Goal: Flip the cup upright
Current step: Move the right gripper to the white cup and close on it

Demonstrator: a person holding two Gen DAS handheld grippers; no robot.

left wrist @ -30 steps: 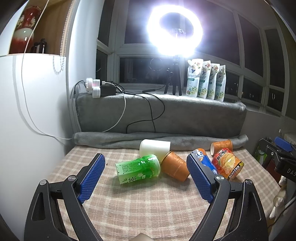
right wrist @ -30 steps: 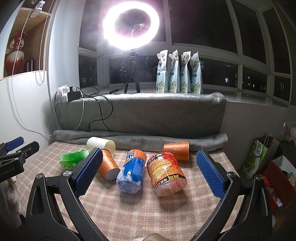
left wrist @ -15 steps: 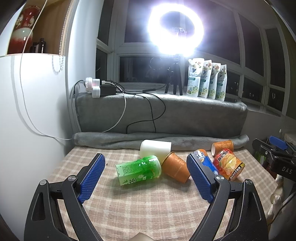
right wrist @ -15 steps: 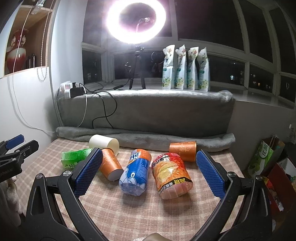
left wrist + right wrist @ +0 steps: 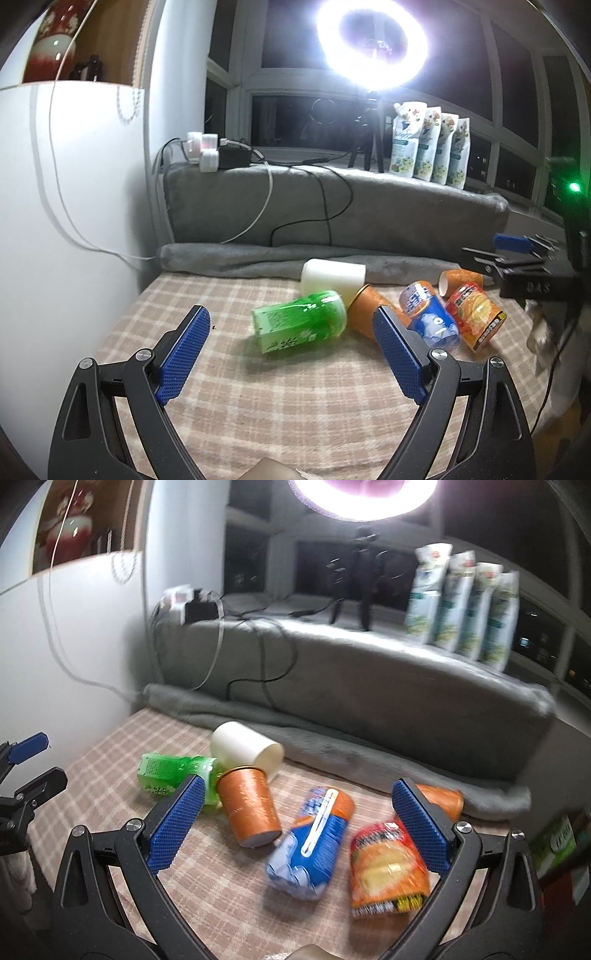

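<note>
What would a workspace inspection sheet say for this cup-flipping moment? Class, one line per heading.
Surface: checked tablecloth, bare at the front.
Job's things: white cup, two orange cups, green cup, blue cup and red-orange cup, all lying on their sides.
Clutter: nothing seen beyond the cups.
Grippers: left tongs and right tongs open, holding nothing.
Cables: black and white leads hang over the grey blanket.
Surroundings: ring light, four pouches, dark windows.

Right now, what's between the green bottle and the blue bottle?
A tipped orange cup lies between the green bottle and the blue bottle, touching the green one; clearest in the left wrist view.
</note>
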